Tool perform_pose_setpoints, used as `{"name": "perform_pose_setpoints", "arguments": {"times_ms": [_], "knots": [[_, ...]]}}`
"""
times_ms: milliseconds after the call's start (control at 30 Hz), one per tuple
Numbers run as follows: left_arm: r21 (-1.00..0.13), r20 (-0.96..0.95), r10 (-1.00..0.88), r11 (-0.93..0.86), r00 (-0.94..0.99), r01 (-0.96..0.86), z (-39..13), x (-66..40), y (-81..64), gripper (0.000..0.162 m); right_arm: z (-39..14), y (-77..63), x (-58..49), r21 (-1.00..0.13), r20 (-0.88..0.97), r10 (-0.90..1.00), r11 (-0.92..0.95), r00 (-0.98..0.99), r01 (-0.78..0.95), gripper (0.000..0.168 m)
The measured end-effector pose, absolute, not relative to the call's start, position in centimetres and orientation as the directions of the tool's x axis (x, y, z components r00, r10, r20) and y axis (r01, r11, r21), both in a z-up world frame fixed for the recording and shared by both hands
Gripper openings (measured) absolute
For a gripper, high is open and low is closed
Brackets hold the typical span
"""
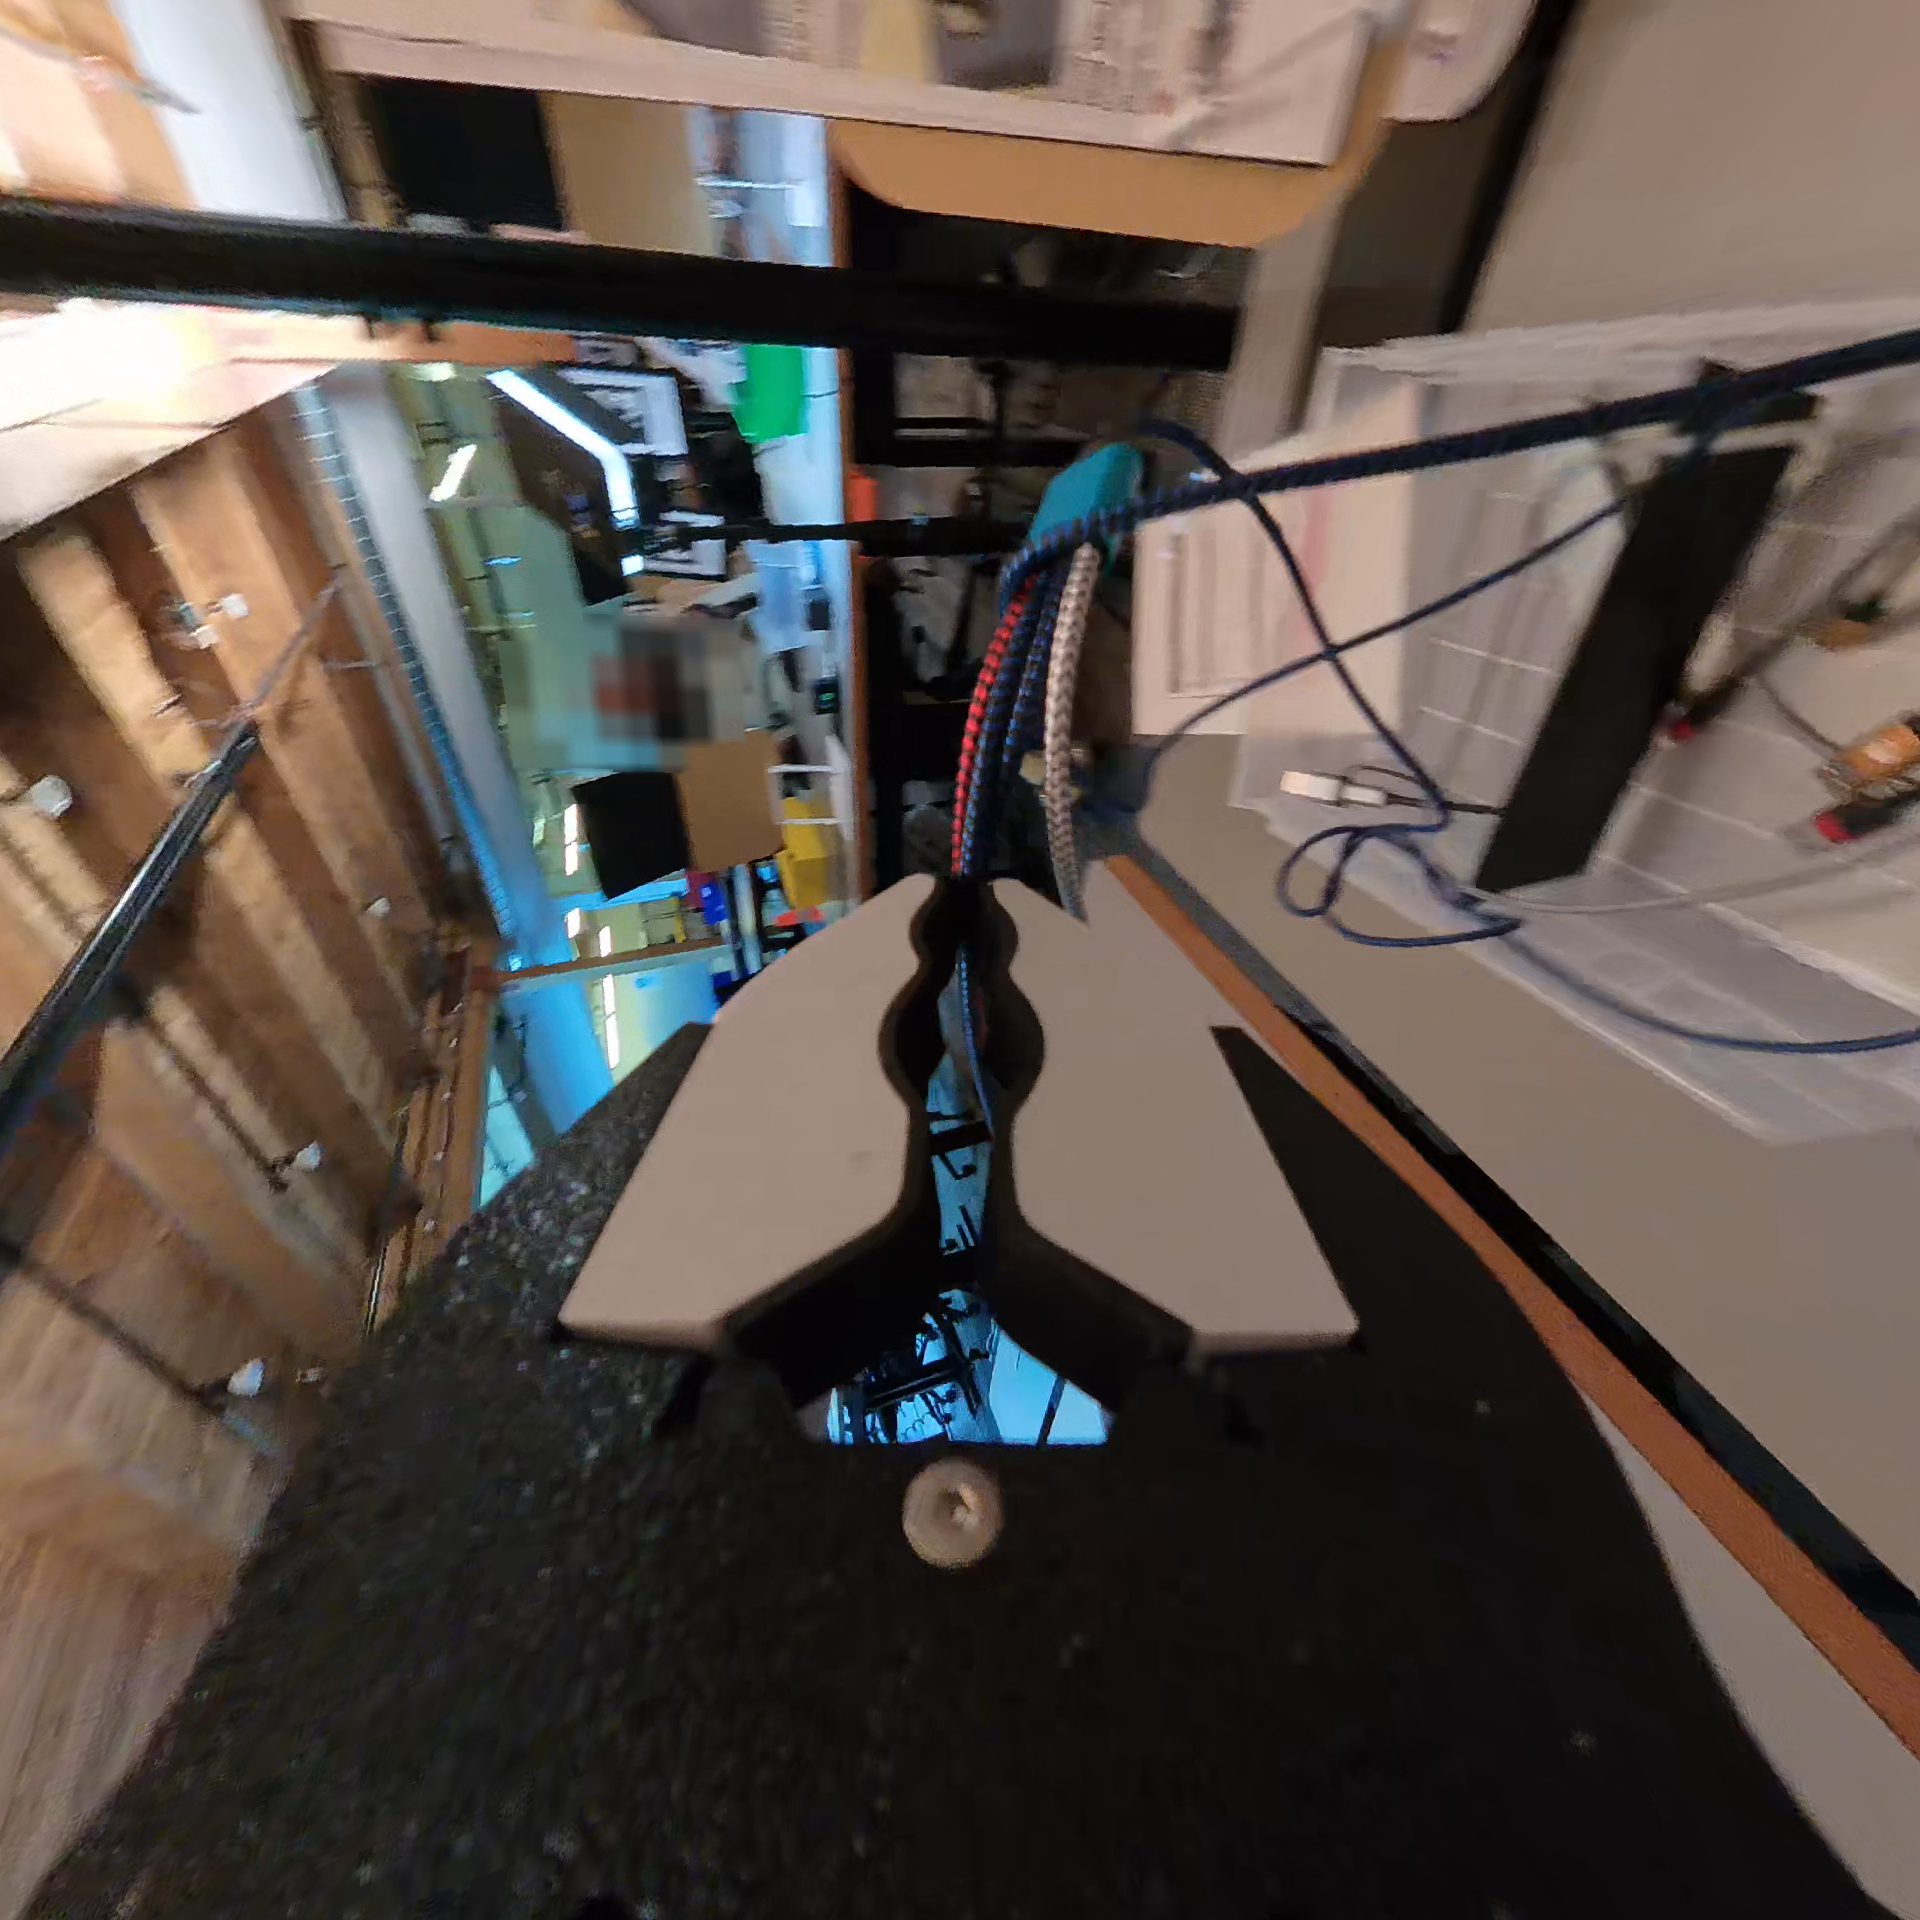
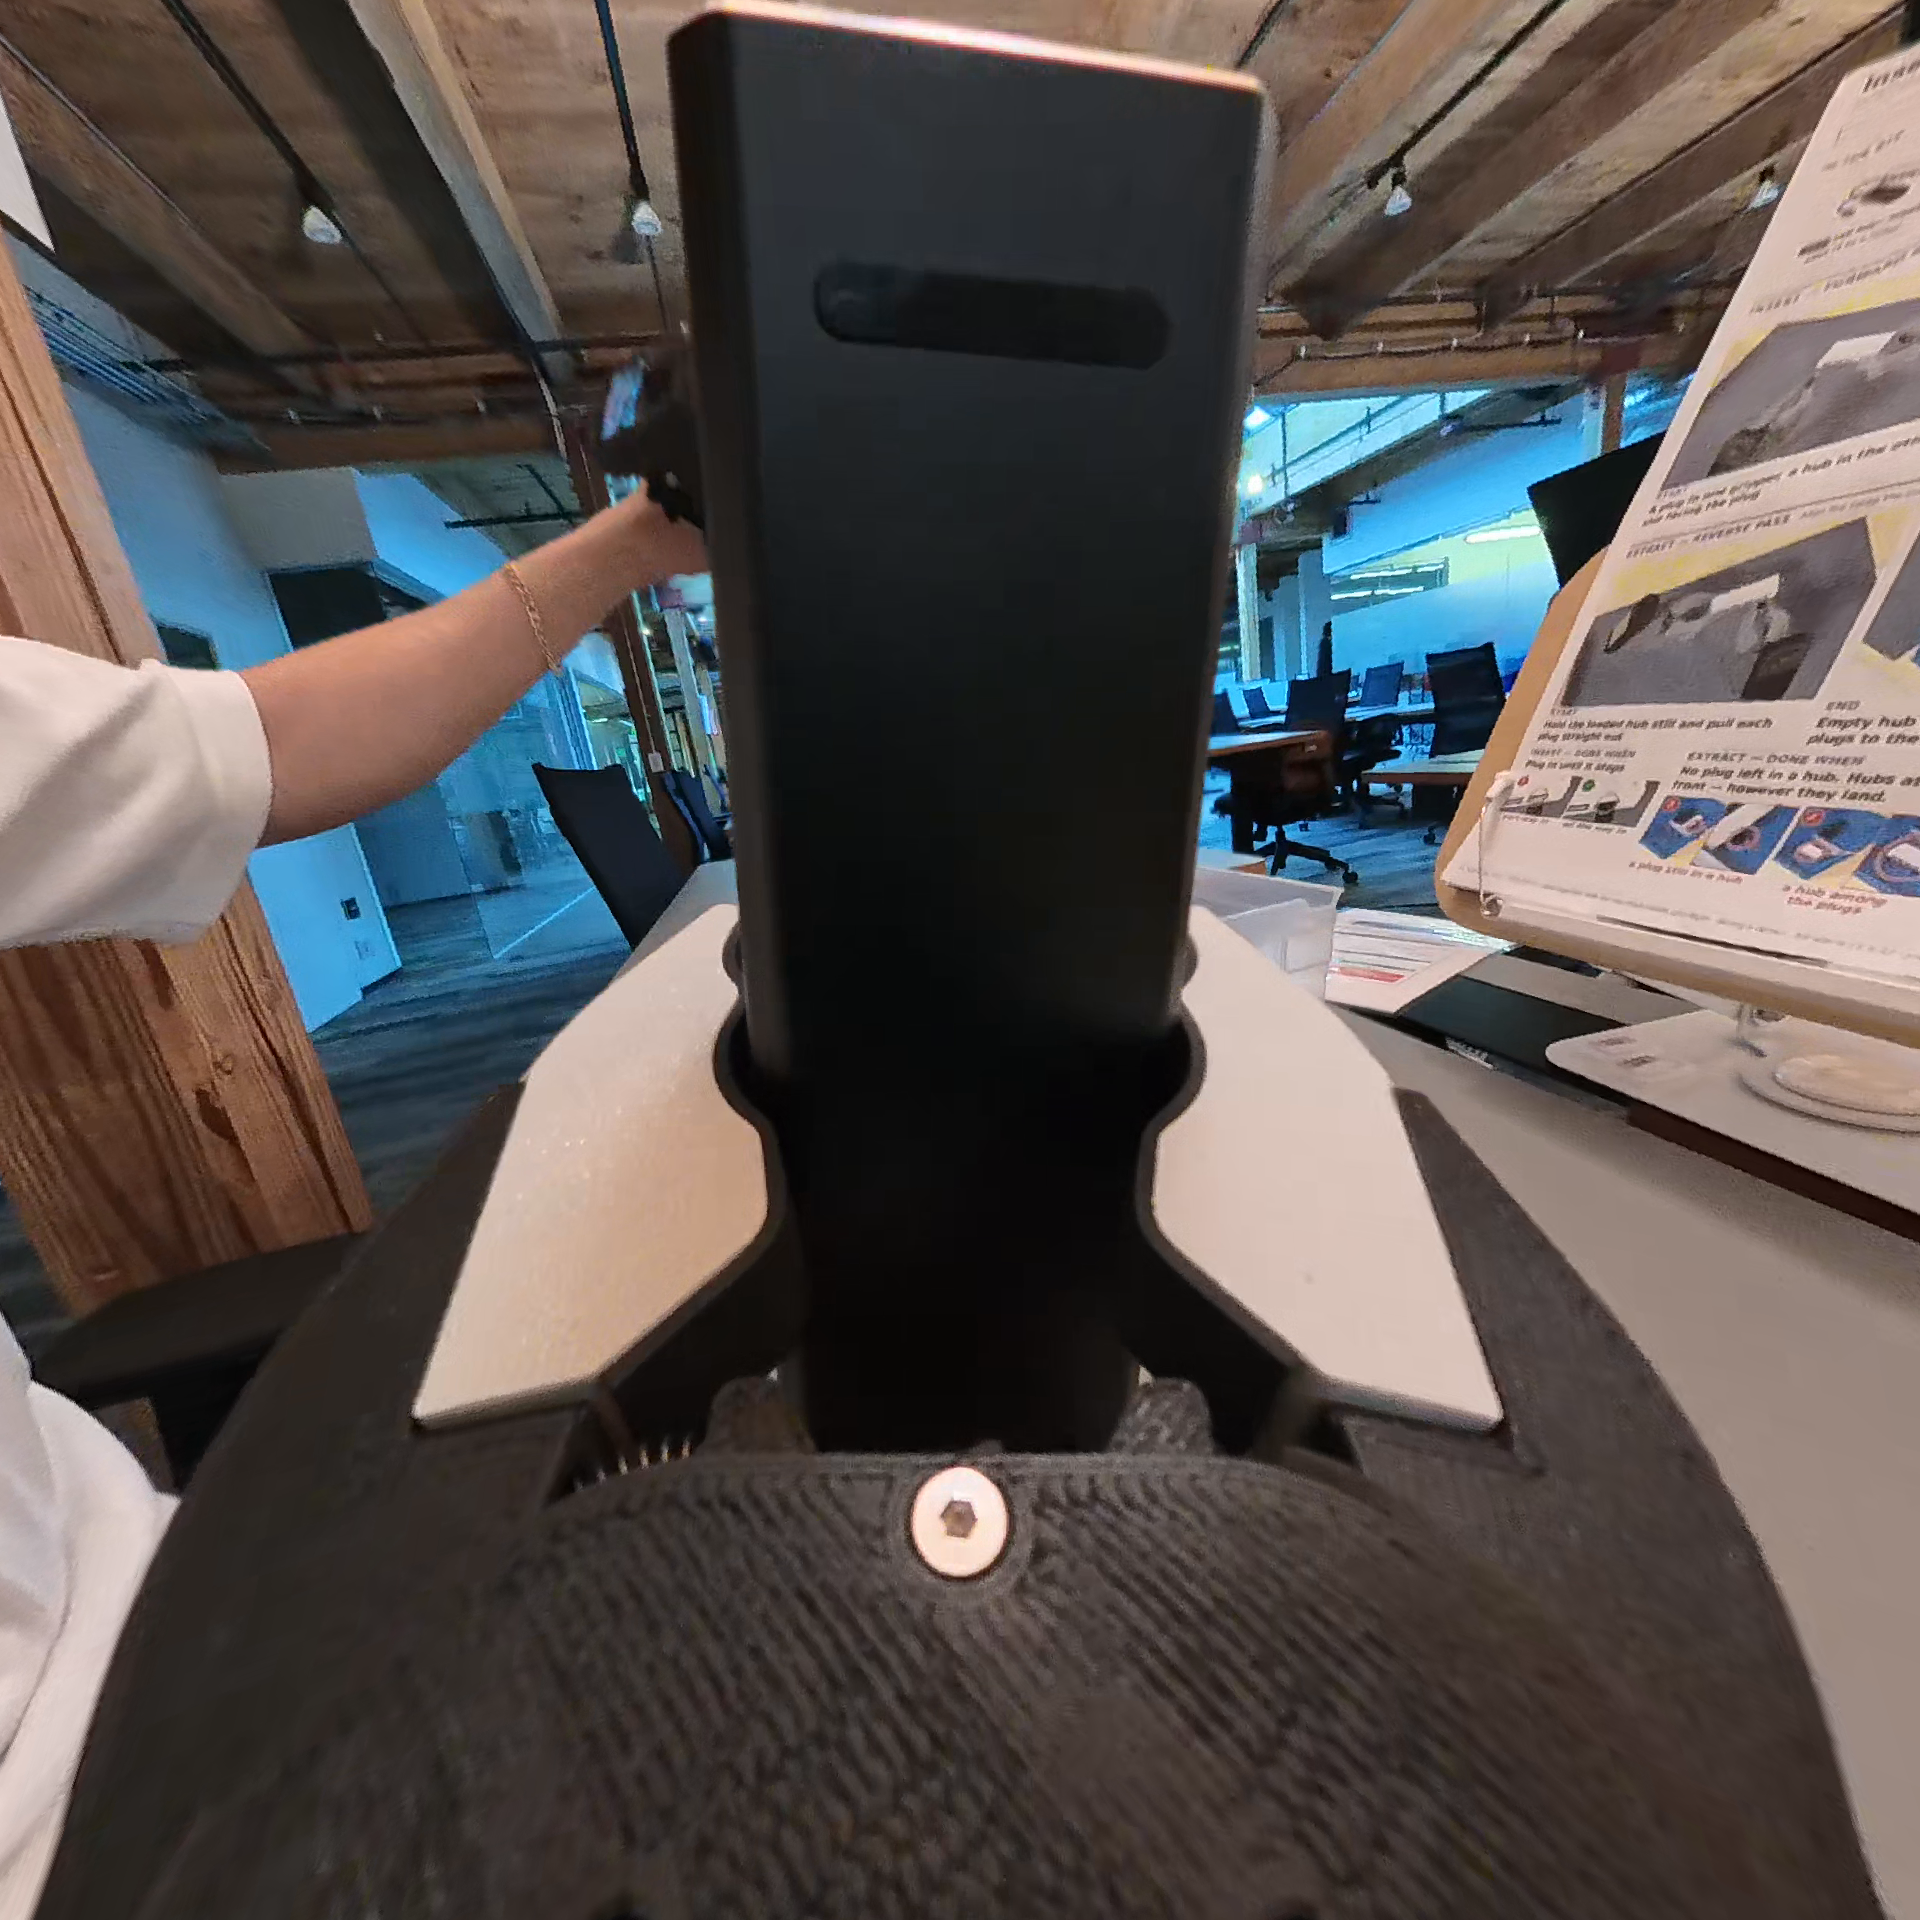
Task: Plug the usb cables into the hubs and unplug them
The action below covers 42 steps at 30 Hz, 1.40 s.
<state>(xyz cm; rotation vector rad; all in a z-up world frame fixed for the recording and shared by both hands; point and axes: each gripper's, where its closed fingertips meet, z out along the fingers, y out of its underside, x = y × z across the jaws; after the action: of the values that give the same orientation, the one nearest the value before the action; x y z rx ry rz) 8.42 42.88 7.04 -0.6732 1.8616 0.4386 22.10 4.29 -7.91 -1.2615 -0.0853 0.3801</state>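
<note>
In right claw (image 2: 961, 997): hub (image 2: 966, 582) upright, lengthwise.

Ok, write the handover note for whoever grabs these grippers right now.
Left gripper: shut on a bundle of braided cables, lifted beside the table edge.
Right gripper: shut on the black hub, held upright.
In the left wrist view the hub hangs at the right with a dark cable running to its end.
Done: cannot tell which plugs are seated.
Left: check the ports, then finish plugging or unplugging.
</note>
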Motion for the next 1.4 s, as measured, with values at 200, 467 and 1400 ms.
{"name": "perform_pose_setpoints", "arguments": {"times_ms": [200,467,1400], "knots": [[-0.308,-0.947,-0.303,0.753,0.11,-0.581,19.9,6.2,39.9,0.002,-7.1,3.3,22.5,-0.935,-0.128,0.316,0.278,0.94,-0.22,0.074],[-0.499,-0.81,-0.558,0.817,-0.179,-0.288,18.1,7.3,27.3,0.002,-5.1,0.8,24.3,-0.921,-0.098,0.248,0.345,0.964,-0.183,0.075],[-0.281,-0.564,-0.537,0.839,-0.627,-0.466,-17.2,16.3,18.7,0.04,-5.1,-0.3,25.5,-0.94,-0.072,0.186,0.317,0.98,-0.129,0.074]]}}
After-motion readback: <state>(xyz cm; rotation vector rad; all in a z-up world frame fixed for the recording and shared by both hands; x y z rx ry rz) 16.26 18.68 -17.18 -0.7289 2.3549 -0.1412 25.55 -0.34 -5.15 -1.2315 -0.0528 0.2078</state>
